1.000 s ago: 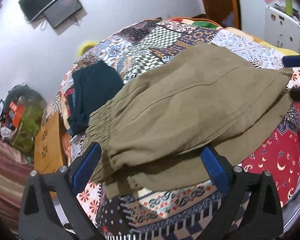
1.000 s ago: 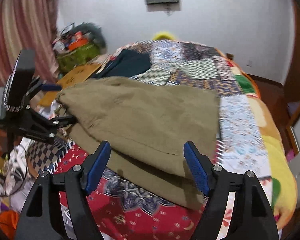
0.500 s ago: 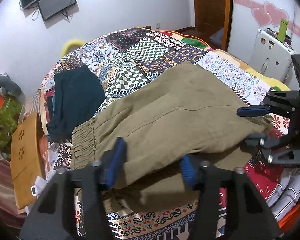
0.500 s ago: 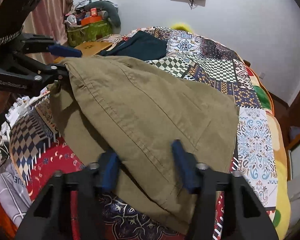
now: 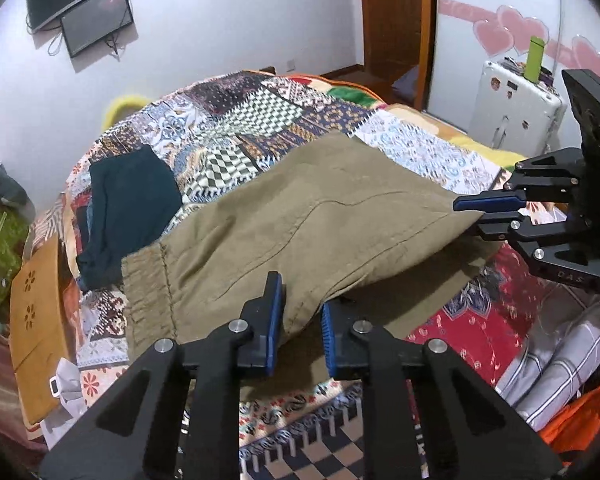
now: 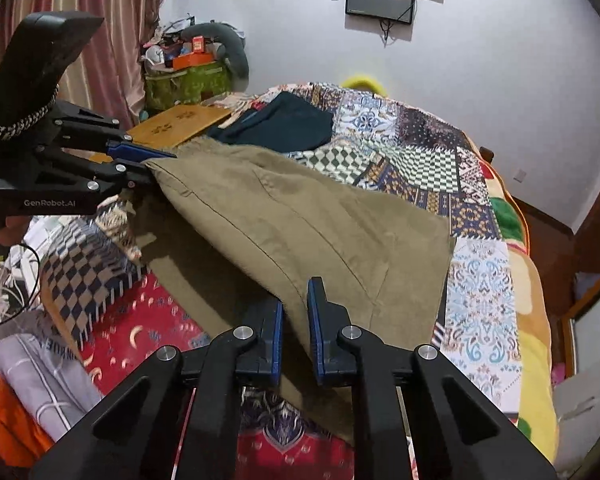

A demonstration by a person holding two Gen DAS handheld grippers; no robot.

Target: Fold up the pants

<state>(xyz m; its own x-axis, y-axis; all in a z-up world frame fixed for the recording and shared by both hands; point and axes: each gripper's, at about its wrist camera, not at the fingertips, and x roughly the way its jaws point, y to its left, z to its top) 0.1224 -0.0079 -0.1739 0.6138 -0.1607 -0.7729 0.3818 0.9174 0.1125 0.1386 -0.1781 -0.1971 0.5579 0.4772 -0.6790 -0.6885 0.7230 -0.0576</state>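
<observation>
My left gripper sits at the bottom centre of its own view, its jaws having just been closing; the blue pads now pinch a fold of the olive pants at their near edge. In the other view that same gripper reaches in from the left edge and clamps the garment's corner there, though its lower finger is partly lost behind the cloth. My right gripper has likewise just been closing, and its pads nip the lower hem of the pants at bottom centre of its frame; seen from the left wrist, it bites the far right corner. The pants lie across the middle of the patchwork bedspread, the gripped edge lifted so a shadowed underlayer shows beneath; how that lower layer lies I cannot make out. A dark teal garment rests folded at left centre, its near end overlapped by the waistband. A wooden board is cut off at the left edge. The white suitcase at upper right is partly hidden by my right gripper's body.
</observation>
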